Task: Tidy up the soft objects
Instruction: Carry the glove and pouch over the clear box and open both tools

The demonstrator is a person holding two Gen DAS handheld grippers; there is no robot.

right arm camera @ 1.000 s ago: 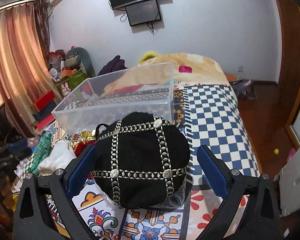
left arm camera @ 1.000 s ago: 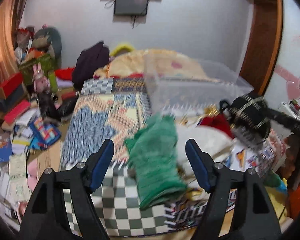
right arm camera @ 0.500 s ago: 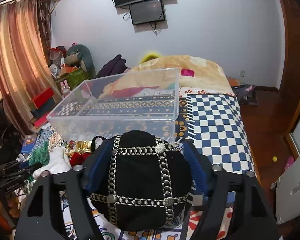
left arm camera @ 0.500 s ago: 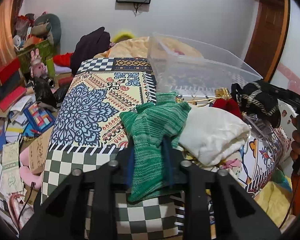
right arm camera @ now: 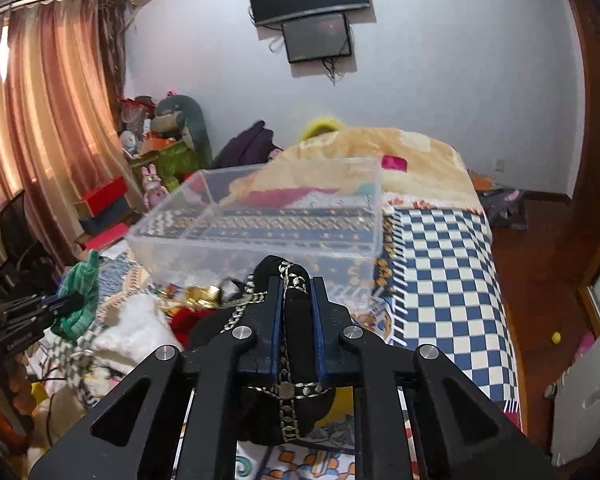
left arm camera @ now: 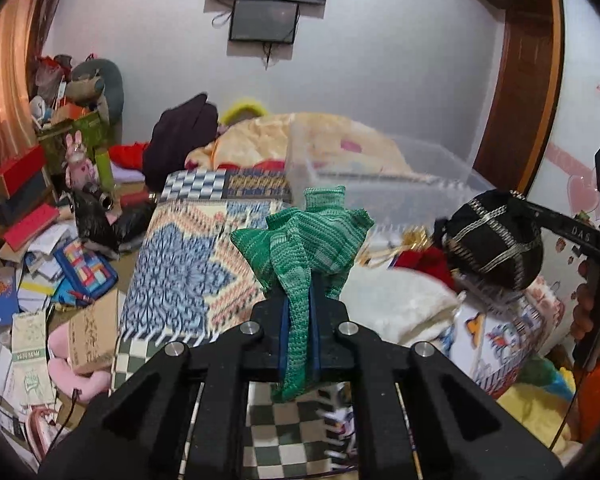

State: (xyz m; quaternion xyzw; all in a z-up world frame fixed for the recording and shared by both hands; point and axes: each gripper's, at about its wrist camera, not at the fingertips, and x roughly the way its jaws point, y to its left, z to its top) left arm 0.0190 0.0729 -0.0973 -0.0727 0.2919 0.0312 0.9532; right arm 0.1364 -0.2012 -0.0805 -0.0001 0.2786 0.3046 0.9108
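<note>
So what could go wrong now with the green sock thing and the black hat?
The left gripper pinches only a narrow fold of the green knit, so it might slip out on the way. The right gripper squeezes the black cap, whose bulk hangs below and could catch the clear bin rim. Both heading there together might bump.

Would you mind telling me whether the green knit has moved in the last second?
Yes. The green knit, pinched in the left gripper, has risen off the bedspread; its top now overlaps the clear bin.
</note>
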